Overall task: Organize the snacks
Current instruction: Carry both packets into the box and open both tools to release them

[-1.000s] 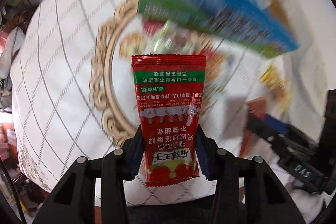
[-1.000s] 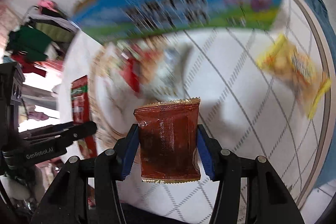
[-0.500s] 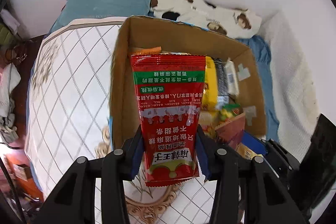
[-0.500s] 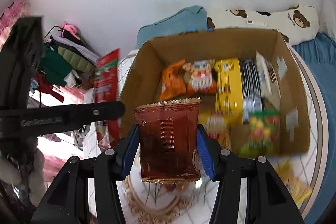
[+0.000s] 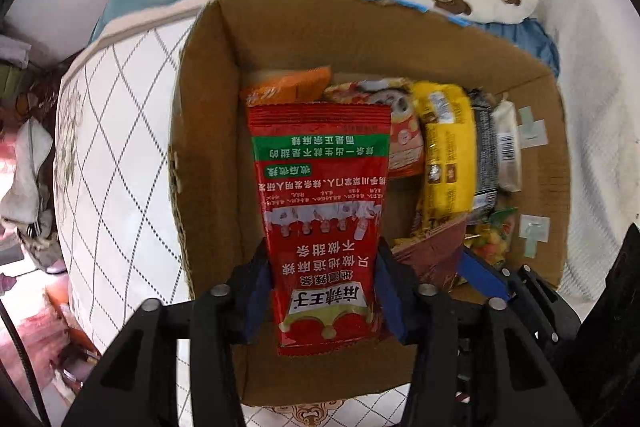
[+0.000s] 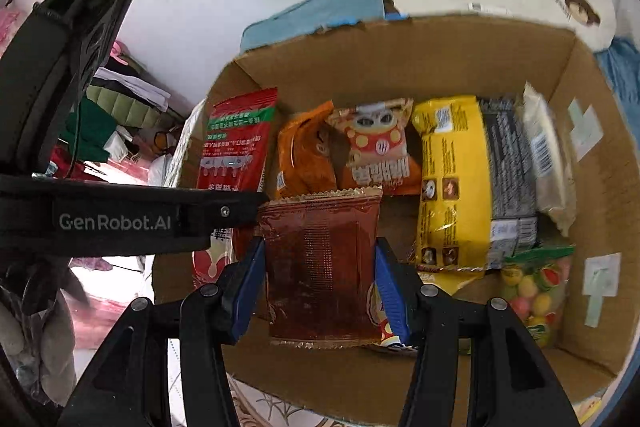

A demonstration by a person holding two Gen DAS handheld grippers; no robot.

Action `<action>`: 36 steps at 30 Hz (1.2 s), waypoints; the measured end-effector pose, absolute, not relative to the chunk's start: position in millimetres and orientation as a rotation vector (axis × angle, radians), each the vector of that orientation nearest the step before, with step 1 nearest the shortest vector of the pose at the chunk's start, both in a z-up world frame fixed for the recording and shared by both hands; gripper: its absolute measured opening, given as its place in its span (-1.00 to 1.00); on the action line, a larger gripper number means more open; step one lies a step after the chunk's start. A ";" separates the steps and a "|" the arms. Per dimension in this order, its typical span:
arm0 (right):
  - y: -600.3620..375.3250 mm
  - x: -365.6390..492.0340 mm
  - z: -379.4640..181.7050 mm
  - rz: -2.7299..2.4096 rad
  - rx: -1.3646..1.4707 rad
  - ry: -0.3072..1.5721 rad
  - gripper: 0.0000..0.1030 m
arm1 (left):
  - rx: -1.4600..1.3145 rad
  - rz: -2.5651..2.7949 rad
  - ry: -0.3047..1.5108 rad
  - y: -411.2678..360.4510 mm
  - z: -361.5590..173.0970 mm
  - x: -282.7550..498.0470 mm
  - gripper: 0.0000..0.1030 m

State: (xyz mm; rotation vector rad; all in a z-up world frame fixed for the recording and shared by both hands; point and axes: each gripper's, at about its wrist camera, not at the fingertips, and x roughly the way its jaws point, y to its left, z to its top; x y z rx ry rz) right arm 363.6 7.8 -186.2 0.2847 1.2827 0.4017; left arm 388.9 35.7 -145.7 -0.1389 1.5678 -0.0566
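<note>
A cardboard box [image 5: 208, 131] of snacks is set on a quilted bed [image 5: 120, 147], with pillows beyond. A red packet [image 5: 324, 219] is seen between the just-opening jaws of the left gripper [image 5: 324, 291], pads beside its edges, over the box's left side. A brown packet [image 6: 320, 263] is likewise flanked in the loosening right gripper [image 6: 320, 291], over the box's near middle.

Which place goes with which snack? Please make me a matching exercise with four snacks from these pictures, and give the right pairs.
Snacks:
1. red packet
2. brown packet
3. yellow packet
4. candy bag

Places:
A. in the cardboard box, by its right wall
B. between the left tongs
C. in the box, between the cartoon packet and the black packet
D. between the right tongs

Pairs: 1-B, 2-D, 3-C, 4-A.

Both tongs have just been opening, each with its packet between the pads.
</note>
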 end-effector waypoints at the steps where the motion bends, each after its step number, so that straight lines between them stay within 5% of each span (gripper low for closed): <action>1: 7.1 365.5 -190.6 0.402 0.292 1.305 0.34 | -0.158 -0.052 1.578 37.6 -149.9 388.9 0.10; 4: 5.4 371.4 -201.1 0.372 0.251 1.347 0.85 | -0.155 -0.048 1.579 37.5 -156.5 388.7 0.53; 36: -80.9 341.1 -177.4 0.100 0.050 1.300 0.92 | -0.145 -0.033 1.405 12.0 -140.9 327.6 0.62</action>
